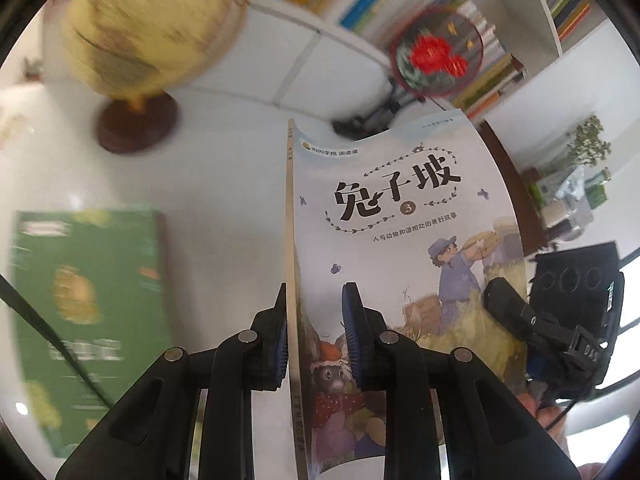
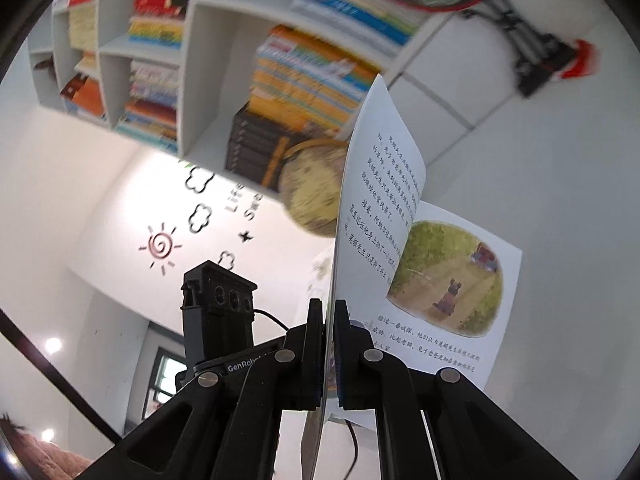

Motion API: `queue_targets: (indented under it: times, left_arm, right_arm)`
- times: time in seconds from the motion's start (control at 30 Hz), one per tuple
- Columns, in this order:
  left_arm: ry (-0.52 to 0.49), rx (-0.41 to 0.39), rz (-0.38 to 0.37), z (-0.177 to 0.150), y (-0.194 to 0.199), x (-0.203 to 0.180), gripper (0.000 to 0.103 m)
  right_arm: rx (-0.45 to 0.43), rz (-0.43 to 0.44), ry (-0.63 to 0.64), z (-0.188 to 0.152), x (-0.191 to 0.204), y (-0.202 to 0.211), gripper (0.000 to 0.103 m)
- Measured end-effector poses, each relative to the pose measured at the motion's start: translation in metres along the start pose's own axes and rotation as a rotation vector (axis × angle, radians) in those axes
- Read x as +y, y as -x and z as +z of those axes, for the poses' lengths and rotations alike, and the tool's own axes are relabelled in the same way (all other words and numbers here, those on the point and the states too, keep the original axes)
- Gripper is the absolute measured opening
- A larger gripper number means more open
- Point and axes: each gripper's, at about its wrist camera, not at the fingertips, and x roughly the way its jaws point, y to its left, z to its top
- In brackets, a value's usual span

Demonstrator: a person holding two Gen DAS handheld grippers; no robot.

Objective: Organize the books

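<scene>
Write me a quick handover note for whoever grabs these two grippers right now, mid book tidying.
Left gripper: closed on the spine edge of the illustrated paperback, which is lifted off the white table.
Right gripper: shut on that book's pages; the book hangs open, one leaf curling loose.
Elsewhere: green book lies flat on the table beside the globe. The bookshelf behind is already packed with books.
Done: paperback picked up with both grippers.
Left: close it, shelve it, then likely deal with the green book.
</scene>
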Motion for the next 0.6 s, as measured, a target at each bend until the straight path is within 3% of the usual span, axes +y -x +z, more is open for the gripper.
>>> queue_targets:
  times: [0.3,0.6]
  left_arm:
    - [0.093,-0.099,0.119,-0.010,0.065,0.063,0.020]
    - [0.159,-0.074,0.208,-0.024,0.066,0.107,0.021]
  right_arm:
    - [0.119,0.085,0.068,-0.014,0.049,-0.083,0.005]
    - [0.233,0.096,0.017,-0.036,0.044,-0.150,0.005]
